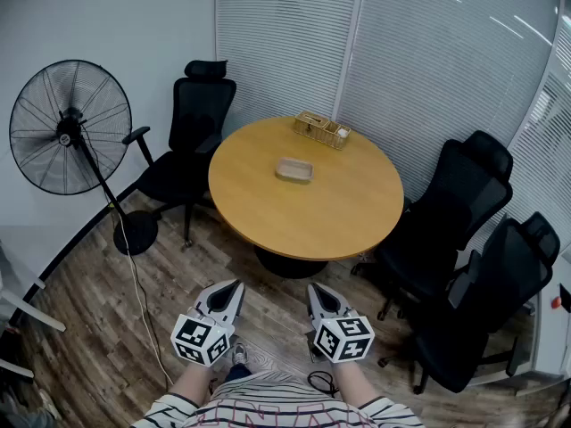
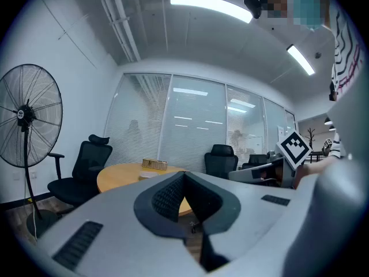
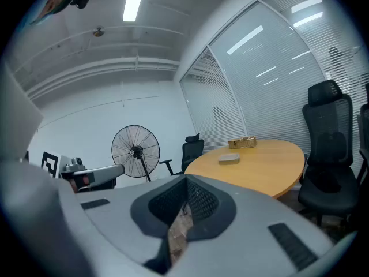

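Wall: a glass partition with closed white slat blinds ran behind the table.
Floor: brown wood-plank flooring lay under everything.
Table: a round light-wood table with a dark pedestal stood in the middle of the room, ahead of both grippers and well apart from them.
Chairs: one black mesh office chair with a headrest stood at the table's far left edge. Two more black office chairs stood close together on its right side.
Fan: a tall black pedestal fan with a round wire cage stood at the left near the wall, its cord trailing over the floor.
Left gripper: the grey left gripper with a marker cube was held low near the person's body and pointed toward the table. Its jaw tips met, with nothing between them.
Right gripper: the grey right gripper with a marker cube was held just beside the left one, also closed tip to tip and empty.
Basket: a small rectangular wicker basket sat at the table's far edge.
Tray: a small shallow tan rectangular tray lay near the table's centre, apart from the basket.
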`<act>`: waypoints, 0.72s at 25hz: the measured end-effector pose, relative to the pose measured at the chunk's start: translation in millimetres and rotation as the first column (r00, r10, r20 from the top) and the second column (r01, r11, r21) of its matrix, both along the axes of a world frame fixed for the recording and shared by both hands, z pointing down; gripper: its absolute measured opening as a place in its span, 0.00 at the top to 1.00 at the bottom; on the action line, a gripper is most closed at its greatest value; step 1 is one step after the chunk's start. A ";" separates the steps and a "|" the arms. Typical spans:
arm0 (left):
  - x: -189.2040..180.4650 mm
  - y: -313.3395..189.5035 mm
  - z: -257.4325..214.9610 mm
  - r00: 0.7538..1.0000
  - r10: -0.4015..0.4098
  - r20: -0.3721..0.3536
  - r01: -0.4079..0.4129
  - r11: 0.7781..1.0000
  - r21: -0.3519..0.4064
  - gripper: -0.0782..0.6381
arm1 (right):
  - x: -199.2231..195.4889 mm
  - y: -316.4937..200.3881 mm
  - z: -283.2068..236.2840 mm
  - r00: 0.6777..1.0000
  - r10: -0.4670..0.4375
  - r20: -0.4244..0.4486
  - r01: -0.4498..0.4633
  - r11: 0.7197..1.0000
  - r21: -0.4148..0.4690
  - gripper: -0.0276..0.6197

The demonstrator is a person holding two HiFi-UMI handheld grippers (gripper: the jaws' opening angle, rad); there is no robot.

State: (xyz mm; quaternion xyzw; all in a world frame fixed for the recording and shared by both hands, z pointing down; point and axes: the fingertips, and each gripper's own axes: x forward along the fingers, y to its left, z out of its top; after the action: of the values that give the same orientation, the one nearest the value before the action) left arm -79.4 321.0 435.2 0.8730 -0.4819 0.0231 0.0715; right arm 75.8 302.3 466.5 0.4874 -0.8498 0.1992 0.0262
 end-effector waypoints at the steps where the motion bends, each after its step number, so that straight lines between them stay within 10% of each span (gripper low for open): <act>1: -0.7 -0.3 0.5 1.000 0.001 -0.005 -0.001 1.000 0.000 0.86 | -1.3 -0.5 0.7 1.000 -0.001 0.003 0.001 1.000 -0.002 0.91; 12: -12.8 -21.5 17.5 0.999 -0.029 -0.046 0.029 0.999 -0.018 0.73 | 0.7 -22.2 8.8 0.996 0.038 0.077 -0.039 0.999 0.016 0.90; 15: -24.0 -46.8 28.5 0.998 -0.017 -0.067 0.014 0.999 -0.050 0.63 | -8.7 -41.8 15.4 0.995 0.054 0.080 -0.053 0.999 -0.006 0.65; 18: -29.2 -76.6 32.2 0.997 0.013 -0.075 -0.017 0.998 -0.063 0.63 | -15.3 -67.2 18.2 0.994 0.077 0.071 -0.076 0.997 -0.025 0.65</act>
State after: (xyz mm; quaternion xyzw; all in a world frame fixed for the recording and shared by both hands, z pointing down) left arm -108.6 244.4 467.5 0.8741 -0.4713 0.0066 0.1171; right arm 60.6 235.1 484.7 0.5117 -0.8286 0.2271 -0.0066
